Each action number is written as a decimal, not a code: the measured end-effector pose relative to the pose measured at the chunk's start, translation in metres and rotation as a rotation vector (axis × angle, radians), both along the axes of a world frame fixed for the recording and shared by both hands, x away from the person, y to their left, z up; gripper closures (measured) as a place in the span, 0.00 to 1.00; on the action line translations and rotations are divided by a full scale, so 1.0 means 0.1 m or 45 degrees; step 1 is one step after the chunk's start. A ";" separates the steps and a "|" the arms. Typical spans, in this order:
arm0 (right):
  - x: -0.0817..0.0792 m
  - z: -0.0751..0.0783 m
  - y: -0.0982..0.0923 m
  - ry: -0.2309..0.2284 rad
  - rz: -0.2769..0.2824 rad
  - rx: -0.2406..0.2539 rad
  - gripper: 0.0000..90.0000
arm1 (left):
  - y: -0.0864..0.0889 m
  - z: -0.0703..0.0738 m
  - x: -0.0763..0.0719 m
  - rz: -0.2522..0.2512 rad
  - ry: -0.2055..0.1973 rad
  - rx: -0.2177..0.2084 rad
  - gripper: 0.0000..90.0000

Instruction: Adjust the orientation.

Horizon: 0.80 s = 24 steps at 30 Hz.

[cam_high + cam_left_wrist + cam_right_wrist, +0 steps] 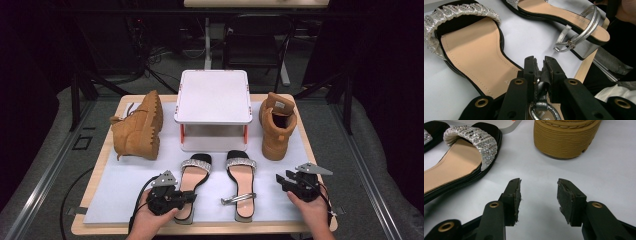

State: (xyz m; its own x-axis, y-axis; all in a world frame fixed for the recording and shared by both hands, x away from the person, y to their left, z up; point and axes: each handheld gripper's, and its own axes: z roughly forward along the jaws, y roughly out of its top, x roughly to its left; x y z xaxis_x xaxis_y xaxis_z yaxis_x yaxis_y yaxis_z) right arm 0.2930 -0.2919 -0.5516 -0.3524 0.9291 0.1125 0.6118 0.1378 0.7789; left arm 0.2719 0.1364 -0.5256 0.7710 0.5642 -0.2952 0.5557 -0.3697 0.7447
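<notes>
White mat on table: left gripper pinches left sandal's silver strap; right gripper open w/ nothing btwn jaws.

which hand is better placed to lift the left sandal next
Left. The left claw is already shut on that sandal's silver strap, while the right claw stands open over the bare mat.

Two sandals side by side before the stand — boots flanking it
</notes>
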 end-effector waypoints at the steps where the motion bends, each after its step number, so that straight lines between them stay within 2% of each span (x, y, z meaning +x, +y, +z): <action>1: 0.00 0.00 0.00 0.000 -0.002 0.002 0.60 | 0.00 0.00 0.00 0.000 0.005 -0.009 0.88; 13: 0.00 0.00 -0.01 0.004 -0.003 0.001 0.59 | 0.07 0.07 0.03 0.039 0.014 -0.061 0.67; 16: 0.00 -0.01 -0.01 0.007 -0.003 -0.001 0.59 | 0.10 0.08 0.03 0.063 0.003 -0.066 0.59; 17: 0.00 -0.01 -0.01 0.008 -0.003 0.000 0.59 | 0.14 0.10 0.04 0.104 -0.001 -0.062 0.56; 18: 0.00 -0.01 -0.01 0.008 -0.005 -0.002 0.59 | 0.16 0.11 0.05 0.119 0.002 -0.062 0.55; 21: 0.00 -0.01 -0.01 0.008 -0.003 0.004 0.59 | 0.21 0.13 0.08 0.162 0.048 -0.068 0.49; 24: 0.00 -0.01 -0.01 0.016 -0.002 0.009 0.59 | 0.23 0.14 0.12 0.194 0.087 -0.046 0.46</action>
State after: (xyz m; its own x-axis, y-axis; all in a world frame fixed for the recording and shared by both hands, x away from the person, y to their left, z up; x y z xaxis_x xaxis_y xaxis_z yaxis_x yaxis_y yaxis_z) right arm 0.2933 -0.2932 -0.5531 -0.3492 0.9289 0.1233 0.6217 0.1312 0.7722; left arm 0.2841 0.1594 -0.5117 0.6546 0.6614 -0.3663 0.6531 -0.2507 0.7145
